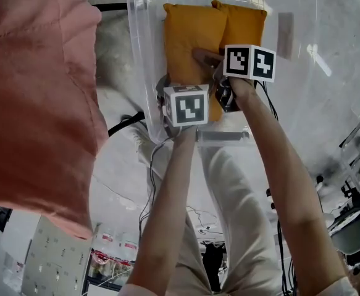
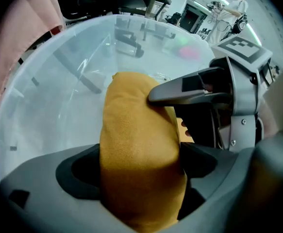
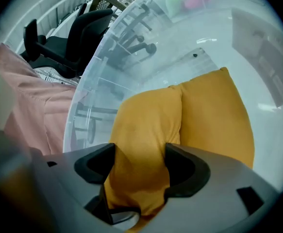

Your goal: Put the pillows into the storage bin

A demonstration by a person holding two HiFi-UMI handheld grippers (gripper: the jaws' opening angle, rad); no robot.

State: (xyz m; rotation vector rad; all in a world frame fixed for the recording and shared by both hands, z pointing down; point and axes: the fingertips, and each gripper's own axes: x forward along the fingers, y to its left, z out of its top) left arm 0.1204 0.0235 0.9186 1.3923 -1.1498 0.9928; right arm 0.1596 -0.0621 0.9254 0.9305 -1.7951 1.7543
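Note:
Two orange pillows lie side by side in the clear storage bin (image 1: 140,54). Both grippers hold the left orange pillow (image 1: 189,32); the second orange pillow (image 1: 244,20) rests against it on the right. My left gripper (image 2: 139,164) is shut on the near end of the left pillow (image 2: 136,130), which fills the gap between its jaws. My right gripper (image 3: 139,166) pinches a fold of the same pillow (image 3: 141,125), with the other pillow (image 3: 214,115) beside it. In the head view the left gripper (image 1: 181,84) and right gripper (image 1: 213,63) reach into the bin close together.
A large pink pillow (image 1: 31,103) fills the head view's left side, outside the bin, and shows again as a pink pillow (image 3: 24,96) in the right gripper view. Black cables (image 1: 127,122) run over the floor. Chairs (image 3: 78,33) stand beyond the bin wall (image 2: 58,76).

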